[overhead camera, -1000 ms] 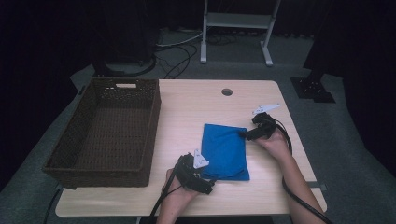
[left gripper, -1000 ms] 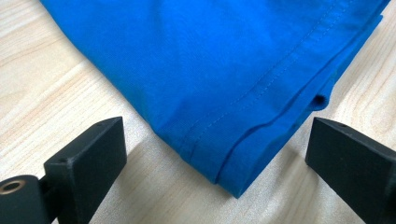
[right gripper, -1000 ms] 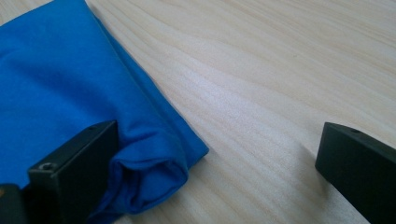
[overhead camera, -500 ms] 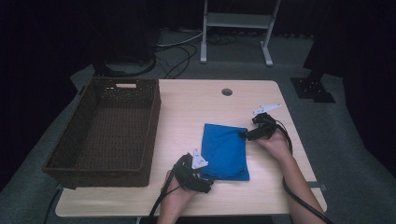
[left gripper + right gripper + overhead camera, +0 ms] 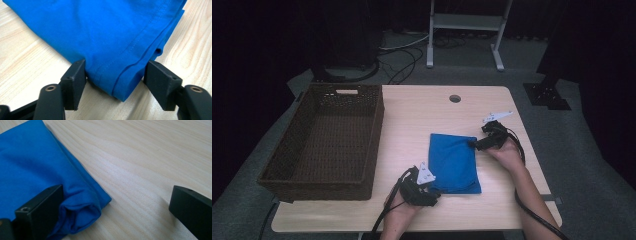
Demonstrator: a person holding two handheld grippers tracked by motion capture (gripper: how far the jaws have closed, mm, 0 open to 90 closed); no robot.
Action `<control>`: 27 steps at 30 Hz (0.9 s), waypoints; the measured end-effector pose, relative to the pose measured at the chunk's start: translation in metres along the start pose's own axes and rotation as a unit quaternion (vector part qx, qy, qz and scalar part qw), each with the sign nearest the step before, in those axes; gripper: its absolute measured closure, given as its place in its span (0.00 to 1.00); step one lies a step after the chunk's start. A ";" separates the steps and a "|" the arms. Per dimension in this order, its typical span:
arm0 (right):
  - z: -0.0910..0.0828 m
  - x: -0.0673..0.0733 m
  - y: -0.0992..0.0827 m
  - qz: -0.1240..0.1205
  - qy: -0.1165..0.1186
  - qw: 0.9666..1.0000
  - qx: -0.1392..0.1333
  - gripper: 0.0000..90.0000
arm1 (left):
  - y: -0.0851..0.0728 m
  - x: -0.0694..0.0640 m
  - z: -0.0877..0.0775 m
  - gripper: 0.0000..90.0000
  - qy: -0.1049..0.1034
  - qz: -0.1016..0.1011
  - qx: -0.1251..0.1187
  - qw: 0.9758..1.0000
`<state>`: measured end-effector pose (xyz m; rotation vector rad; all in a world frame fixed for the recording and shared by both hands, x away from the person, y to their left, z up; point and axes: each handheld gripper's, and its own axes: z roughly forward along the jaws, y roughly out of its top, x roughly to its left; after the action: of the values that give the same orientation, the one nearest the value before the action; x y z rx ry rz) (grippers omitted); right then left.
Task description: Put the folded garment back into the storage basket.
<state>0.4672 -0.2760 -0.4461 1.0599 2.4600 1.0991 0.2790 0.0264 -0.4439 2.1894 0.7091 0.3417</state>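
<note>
At the left of the light wooden tabletop (image 5: 412, 120) we see a dark brown woven wicker basket (image 5: 287, 172), rectangular, with a cut-out handle in its far wall. Its coarse plaited floor is bare.

Right of the basket, near the front edge, lies a folded bright blue cotton cloth (image 5: 453, 161), roughly rectangular, smooth and soft, with a stitched hem along its layered edges.

Our left tool (image 5: 432, 192) rests at the cloth's near left corner. In the left gripper view its two blocky black jaws stand on either side of that hemmed corner (image 5: 120, 75), and the left jaw touches the fabric. The jaws have just been closing with the corner between them; the right jaw is just shy of the fold, so the cloth is not yet pinched.

Our right tool (image 5: 476, 145) sits at the cloth's far right corner. In the right gripper view its jaws are spread wide: one lies against the rolled, bunched edge of the cloth (image 5: 82, 212), the other stands well apart over bare wood grain.
</note>
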 end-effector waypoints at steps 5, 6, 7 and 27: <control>0.000 0.000 0.000 0.000 0.000 1.000 0.000 0.00 | 0.001 -0.001 0.000 0.45 0.006 -0.006 -0.002 1.000; 0.000 0.000 0.000 0.000 -0.001 1.000 0.000 0.00 | 0.001 -0.001 0.001 0.46 0.008 -0.006 -0.002 1.000; 0.000 0.000 0.000 0.000 -0.001 1.000 0.000 0.00 | 0.001 -0.001 0.000 0.46 0.010 -0.007 -0.002 1.000; -0.001 0.002 -0.002 0.010 -0.004 1.000 -0.004 0.00 | 0.003 0.000 0.002 0.82 0.020 -0.017 -0.011 1.000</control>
<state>0.4645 -0.2764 -0.4464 1.0851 2.4426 1.1083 0.2809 0.0233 -0.4435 2.1524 0.7607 0.3754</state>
